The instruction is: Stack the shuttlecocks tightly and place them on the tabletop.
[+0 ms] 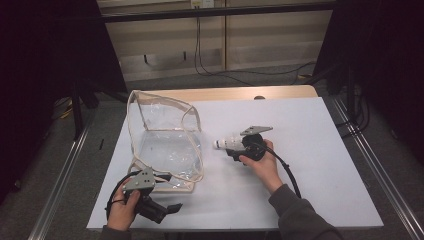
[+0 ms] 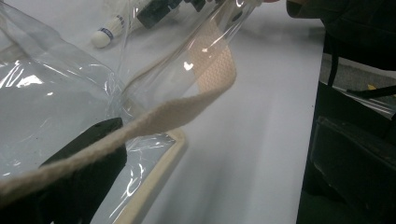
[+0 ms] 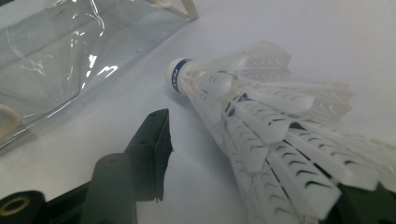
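Observation:
A clear plastic bag [image 1: 165, 140] with cream trim stands open on the left half of the white table [image 1: 320, 165]. Its cream strap [image 2: 187, 112] drapes across one black finger [image 2: 88, 163] of my left gripper [image 1: 171, 204], which rests near the front edge; I can't make out the other finger. A white feather shuttlecock [image 1: 224, 143] with a blue-banded cork lies right of the bag. My right gripper [image 1: 234, 148] reaches around the shuttlecock [image 3: 261, 116]: one finger [image 3: 149, 140] stands a gap away from the feathers, the other is hidden under them. The shuttlecock [image 2: 108, 31] also shows through the plastic.
Bare white tabletop stretches to the right of my right hand and in front of it. A wooden strip [image 1: 240, 93] borders the far edge. Metal rails [image 1: 367, 160] flank the table, and cables [image 1: 220, 70] trail over the floor behind.

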A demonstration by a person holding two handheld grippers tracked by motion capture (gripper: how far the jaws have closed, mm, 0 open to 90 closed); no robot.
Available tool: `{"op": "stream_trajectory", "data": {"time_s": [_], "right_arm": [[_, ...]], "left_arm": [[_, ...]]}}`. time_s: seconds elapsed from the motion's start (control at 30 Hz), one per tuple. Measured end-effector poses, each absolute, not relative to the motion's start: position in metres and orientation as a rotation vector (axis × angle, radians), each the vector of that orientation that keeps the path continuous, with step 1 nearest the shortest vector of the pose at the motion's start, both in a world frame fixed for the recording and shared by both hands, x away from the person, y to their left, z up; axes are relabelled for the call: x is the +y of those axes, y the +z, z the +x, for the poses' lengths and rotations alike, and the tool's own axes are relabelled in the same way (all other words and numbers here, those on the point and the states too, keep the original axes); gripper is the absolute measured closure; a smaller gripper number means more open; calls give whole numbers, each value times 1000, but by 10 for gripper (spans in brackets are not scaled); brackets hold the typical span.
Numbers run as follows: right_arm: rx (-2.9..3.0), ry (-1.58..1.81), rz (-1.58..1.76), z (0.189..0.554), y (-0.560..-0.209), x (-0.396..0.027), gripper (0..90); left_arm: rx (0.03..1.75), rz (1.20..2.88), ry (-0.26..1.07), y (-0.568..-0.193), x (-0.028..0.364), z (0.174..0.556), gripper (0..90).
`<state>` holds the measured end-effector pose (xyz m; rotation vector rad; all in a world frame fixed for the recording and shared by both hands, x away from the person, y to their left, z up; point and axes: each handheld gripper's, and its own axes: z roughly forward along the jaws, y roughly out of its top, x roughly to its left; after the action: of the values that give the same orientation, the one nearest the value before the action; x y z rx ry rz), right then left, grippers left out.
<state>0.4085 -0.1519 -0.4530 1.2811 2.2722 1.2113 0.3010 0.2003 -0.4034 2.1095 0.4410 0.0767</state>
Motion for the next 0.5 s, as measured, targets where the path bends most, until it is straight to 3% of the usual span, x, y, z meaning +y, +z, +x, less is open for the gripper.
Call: {"op": "stream_trajectory", "data": {"time_s": [0.5], "right_arm": [[2278, 1198, 1255, 409, -454, -152, 702]], "left_arm": [[438, 2108, 75, -403, 201, 301, 35]]}}
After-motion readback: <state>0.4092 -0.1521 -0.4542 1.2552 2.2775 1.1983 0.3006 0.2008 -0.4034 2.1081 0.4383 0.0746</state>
